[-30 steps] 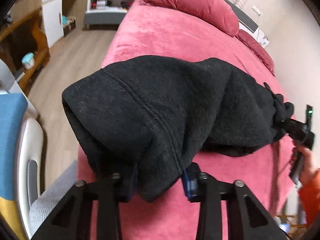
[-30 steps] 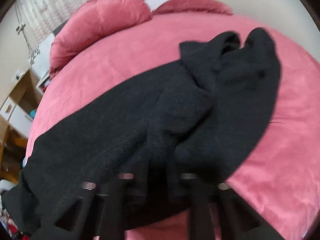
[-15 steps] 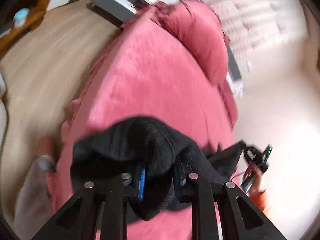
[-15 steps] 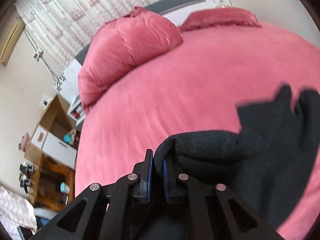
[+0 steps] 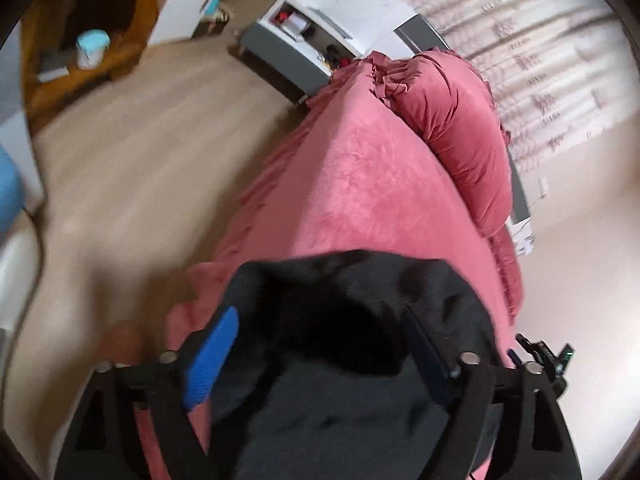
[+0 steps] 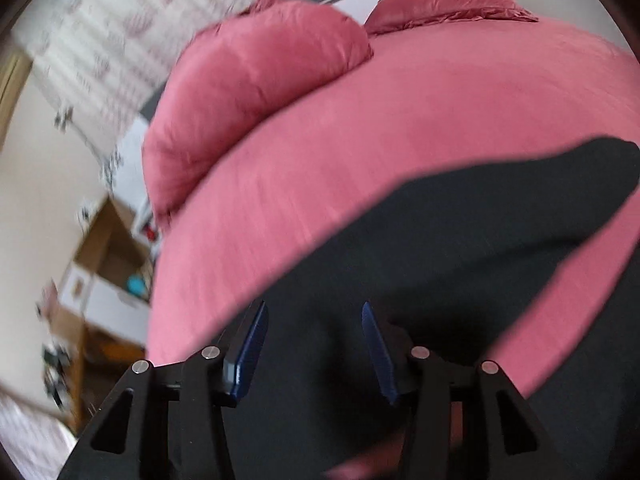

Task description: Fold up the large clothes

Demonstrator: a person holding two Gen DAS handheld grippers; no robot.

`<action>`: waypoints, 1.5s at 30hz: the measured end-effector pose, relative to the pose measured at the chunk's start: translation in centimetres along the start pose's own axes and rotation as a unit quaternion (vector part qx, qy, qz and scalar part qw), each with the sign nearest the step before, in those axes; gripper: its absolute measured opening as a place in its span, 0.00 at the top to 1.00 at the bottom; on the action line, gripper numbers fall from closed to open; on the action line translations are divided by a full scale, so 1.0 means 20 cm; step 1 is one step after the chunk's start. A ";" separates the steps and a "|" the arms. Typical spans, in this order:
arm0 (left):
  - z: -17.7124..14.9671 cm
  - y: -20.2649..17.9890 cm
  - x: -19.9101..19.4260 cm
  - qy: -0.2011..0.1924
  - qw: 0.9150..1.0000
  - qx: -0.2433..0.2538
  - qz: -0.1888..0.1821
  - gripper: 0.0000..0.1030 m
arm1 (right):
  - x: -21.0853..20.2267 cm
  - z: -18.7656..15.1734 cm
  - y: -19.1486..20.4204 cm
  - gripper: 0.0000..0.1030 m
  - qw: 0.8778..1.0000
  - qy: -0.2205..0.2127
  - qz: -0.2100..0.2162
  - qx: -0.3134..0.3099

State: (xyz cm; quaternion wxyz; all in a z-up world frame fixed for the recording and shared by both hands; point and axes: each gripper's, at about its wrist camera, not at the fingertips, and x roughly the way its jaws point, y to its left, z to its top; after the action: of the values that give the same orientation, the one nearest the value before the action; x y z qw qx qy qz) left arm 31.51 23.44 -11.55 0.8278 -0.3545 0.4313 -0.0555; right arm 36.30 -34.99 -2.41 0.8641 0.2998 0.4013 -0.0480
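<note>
Left tongs [image 5: 320, 354] gaping wide, gripping nothing; black garment [image 5: 360, 312] lying between and beyond blue pads. Right tongs [image 6: 314, 350] likewise spread, empty, garment sprawling under them on pink bed [image 6: 360, 152]. Fabric looking soft, thick, floppy, fairly heavy; pinching hem edge or corner seems best.

Black fleecy matt cloth garment [image 5: 360, 360]; pink velvety plush bedspread [image 5: 360, 184]; pink satin-sheen pillow [image 6: 248, 92]; matt black plastic gripper fingers [image 6: 200, 408], shiny metal pins.
</note>
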 end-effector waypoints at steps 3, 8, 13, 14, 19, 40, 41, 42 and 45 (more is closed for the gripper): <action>-0.18 0.03 -0.04 -0.007 0.999 0.039 0.037 0.10 | -0.13 -0.23 -0.13 0.52 0.999 0.022 -0.011 -0.022; -0.49 0.15 -0.04 0.016 0.996 0.043 0.073 0.06 | -0.45 -0.56 -0.46 0.52 0.998 0.023 -0.057 -0.016; -0.66 0.29 0.02 0.072 0.996 -0.046 0.038 0.06 | -0.76 -0.65 -0.83 0.49 0.992 -0.020 -0.119 0.026; -0.67 0.31 0.04 0.080 0.994 -0.065 0.029 0.06 | -0.81 -0.64 -0.90 0.48 0.990 -0.032 -0.130 0.041; -0.69 0.40 0.09 0.094 0.979 -0.180 -0.034 0.08 | -0.96 -0.54 -1.33 0.46 0.975 -0.083 -0.133 0.156; -0.68 0.20 0.01 0.059 0.990 -0.074 0.107 0.62 | -0.70 -0.11 -1.81 0.92 0.935 -0.187 -0.009 0.302; -0.68 0.19 -0.01 0.056 0.990 -0.069 0.108 0.64 | -0.76 -0.12 -1.79 0.92 0.932 -0.201 -0.005 0.301; -0.69 0.19 -0.03 0.054 0.991 -0.068 0.097 0.72 | -0.82 -0.13 -1.78 0.93 0.930 -0.210 -0.007 0.303; -0.69 0.18 -0.12 0.044 0.994 -0.077 0.068 0.77 | -1.02 -0.18 -1.77 0.95 0.919 -0.243 -0.015 0.311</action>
State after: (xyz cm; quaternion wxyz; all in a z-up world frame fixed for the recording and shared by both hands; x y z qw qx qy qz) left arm 18.80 19.73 -17.40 0.7801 -0.3840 0.4935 0.0181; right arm 8.78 -65.07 -6.34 0.7976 0.5264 0.1479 -0.2546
